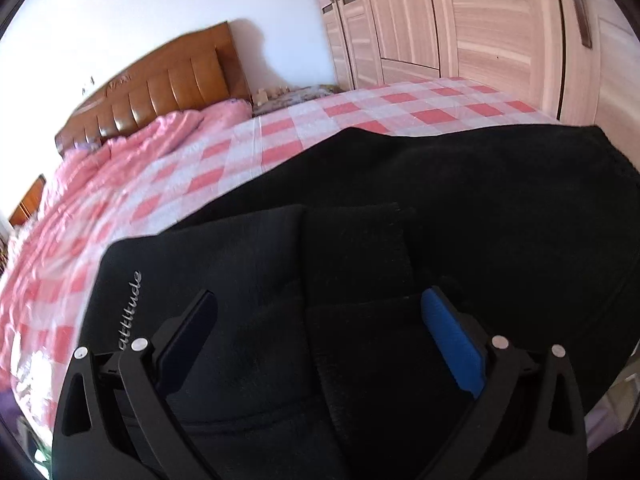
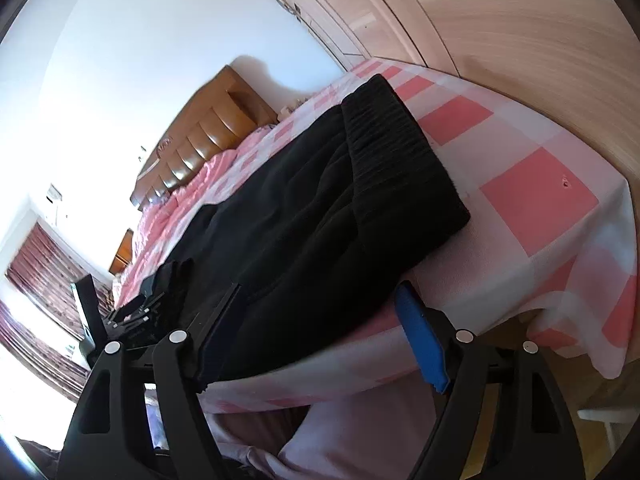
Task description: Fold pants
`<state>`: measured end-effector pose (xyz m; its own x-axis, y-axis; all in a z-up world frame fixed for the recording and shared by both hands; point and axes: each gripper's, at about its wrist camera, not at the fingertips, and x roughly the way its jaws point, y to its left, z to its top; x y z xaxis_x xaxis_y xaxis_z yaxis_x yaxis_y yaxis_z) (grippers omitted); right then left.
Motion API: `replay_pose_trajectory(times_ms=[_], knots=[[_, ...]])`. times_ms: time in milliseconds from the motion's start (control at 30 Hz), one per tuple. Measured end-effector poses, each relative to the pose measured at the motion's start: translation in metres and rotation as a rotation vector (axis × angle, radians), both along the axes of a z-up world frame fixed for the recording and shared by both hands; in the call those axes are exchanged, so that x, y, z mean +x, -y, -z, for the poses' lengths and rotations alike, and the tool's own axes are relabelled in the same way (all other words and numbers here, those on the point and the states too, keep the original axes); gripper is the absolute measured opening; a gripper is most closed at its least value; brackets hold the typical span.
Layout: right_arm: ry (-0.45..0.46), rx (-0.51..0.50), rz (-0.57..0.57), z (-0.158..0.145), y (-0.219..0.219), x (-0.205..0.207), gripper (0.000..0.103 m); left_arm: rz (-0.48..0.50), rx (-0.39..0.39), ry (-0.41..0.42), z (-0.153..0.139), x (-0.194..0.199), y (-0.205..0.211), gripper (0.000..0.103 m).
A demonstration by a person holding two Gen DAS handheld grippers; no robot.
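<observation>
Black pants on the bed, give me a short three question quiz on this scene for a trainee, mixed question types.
1. True or false: the black pants lie on a pink checked sheet.
2. Which gripper has pants fabric between its fingers? A) left gripper B) neither
3. Fill in: the ribbed waistband lies toward the ____ side of the right wrist view.

Key: 1 true. 2 A; the right gripper also straddles the pants' edge, and both look open. 3 right.

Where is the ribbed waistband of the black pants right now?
In the right wrist view, the ribbed waistband lies upper right of centre on the pink checked bedsheet, near the bed's corner by the wardrobe.
</observation>
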<state>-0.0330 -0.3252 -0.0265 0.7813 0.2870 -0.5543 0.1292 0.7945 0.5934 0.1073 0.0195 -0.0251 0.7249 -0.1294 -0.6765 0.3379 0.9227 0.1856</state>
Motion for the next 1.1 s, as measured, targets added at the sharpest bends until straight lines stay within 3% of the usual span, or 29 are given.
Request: replay_pose_trajectory(times_ms=[233, 433, 500, 533, 567, 700, 800, 867, 1000, 1100], knots=[[-0.041, 0.264, 0.074, 0.008, 0.024, 0.013, 0.076, 0.001, -0.022, -0.026, 0.002, 0.004, -0.002, 0.102], [-0.08, 0.219, 0.078, 0.002, 0.01, 0.018, 0.077, 0.0, -0.029, -0.028, 0.001, 0.003, -0.002, 0.102], [-0.056, 0.276, 0.11, 0.005, 0.014, 0.022, 0.077, 0.001, -0.03, -0.03, 0.0, 0.004, -0.002, 0.102], [-0.047, 0.296, 0.123, 0.008, 0.017, 0.021, 0.066, 0.004, -0.026, -0.035, -0.001, 0.005, -0.001, 0.102], [-0.048, 0.294, 0.148, 0.011, 0.019, 0.022, 0.04, 0.007, -0.022, -0.038, -0.001, 0.004, -0.001, 0.102], [-0.013, 0.318, 0.201, 0.023, 0.023, 0.014, 0.028, 0.019, -0.014, -0.059, -0.012, 0.002, -0.003, 0.101], [0.069, 0.18, 0.185, -0.003, 0.01, 0.014, 0.024, 0.035, -0.089, -0.046, -0.035, -0.005, -0.009, 0.101], [0.152, 0.03, 0.15, -0.036, -0.011, 0.019, 0.02, 0.038, -0.144, -0.02, -0.055, -0.007, -0.016, 0.101], [0.271, -0.203, 0.029, -0.09, -0.065, 0.045, 0.015, 0.009, -0.256, -0.006, -0.084, 0.004, -0.042, 0.101], [0.354, -0.357, -0.113, -0.118, -0.129, 0.066, 0.014, -0.056, -0.3, 0.017, -0.102, 0.017, -0.074, 0.101]])
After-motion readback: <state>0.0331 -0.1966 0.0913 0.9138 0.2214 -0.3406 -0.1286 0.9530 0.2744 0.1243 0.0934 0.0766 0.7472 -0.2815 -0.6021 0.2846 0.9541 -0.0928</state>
